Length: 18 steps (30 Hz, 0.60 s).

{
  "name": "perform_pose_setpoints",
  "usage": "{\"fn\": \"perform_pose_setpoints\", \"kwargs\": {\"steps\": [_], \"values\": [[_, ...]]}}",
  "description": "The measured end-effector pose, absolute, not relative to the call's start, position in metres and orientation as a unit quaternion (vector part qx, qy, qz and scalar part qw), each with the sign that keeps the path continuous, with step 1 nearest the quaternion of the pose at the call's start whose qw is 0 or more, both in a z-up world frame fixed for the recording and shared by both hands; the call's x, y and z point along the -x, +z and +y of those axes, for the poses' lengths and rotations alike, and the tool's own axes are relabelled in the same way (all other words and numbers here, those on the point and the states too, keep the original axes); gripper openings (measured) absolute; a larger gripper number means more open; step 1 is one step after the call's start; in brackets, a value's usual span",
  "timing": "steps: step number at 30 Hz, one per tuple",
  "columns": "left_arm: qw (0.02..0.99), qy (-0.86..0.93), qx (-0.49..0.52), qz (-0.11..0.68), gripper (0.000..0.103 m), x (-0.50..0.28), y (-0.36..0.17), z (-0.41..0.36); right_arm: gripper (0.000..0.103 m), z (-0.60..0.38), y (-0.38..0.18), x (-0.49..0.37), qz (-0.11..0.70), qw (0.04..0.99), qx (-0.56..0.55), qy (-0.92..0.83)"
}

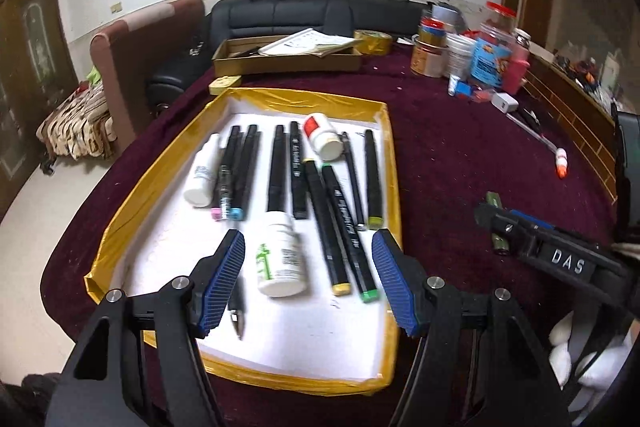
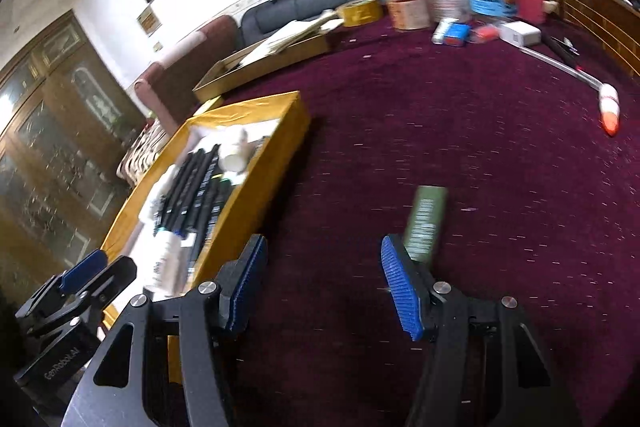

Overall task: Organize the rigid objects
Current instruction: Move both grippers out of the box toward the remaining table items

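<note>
Markers [image 1: 316,211] and bottles [image 1: 280,259] lie side by side in the yellow tray [image 1: 120,227] — gathered there, likely. Left gripper [image 1: 308,283] hovers over them, jaws wide, holding nothing. Right gripper [image 2: 322,283], equally wide and empty, points toward the green tube [image 2: 425,223] lying loose on the cloth [image 2: 480,147] — probably next.

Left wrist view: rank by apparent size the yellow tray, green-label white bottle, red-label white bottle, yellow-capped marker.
1. yellow tray, by far.
2. green-label white bottle.
3. yellow-capped marker, longer but much thinner; order with the bottle unsure.
4. red-label white bottle, though it lies farther from the camera.
</note>
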State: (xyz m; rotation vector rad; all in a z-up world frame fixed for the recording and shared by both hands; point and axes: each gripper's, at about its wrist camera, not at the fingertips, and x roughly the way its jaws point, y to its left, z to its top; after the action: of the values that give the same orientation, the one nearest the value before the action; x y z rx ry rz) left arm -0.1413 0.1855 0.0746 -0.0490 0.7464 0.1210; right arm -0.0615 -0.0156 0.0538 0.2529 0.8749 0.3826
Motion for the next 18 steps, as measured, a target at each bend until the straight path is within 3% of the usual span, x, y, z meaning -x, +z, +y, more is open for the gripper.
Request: {"fn": "perform_pose_setpoints", "kwargs": {"steps": [18], "values": [[0.929, -0.033, 0.022, 0.367, 0.065, 0.143, 0.078, 0.124, 0.054, -0.271, 0.072, 0.034, 0.382, 0.889, -0.248, -0.044]]}}
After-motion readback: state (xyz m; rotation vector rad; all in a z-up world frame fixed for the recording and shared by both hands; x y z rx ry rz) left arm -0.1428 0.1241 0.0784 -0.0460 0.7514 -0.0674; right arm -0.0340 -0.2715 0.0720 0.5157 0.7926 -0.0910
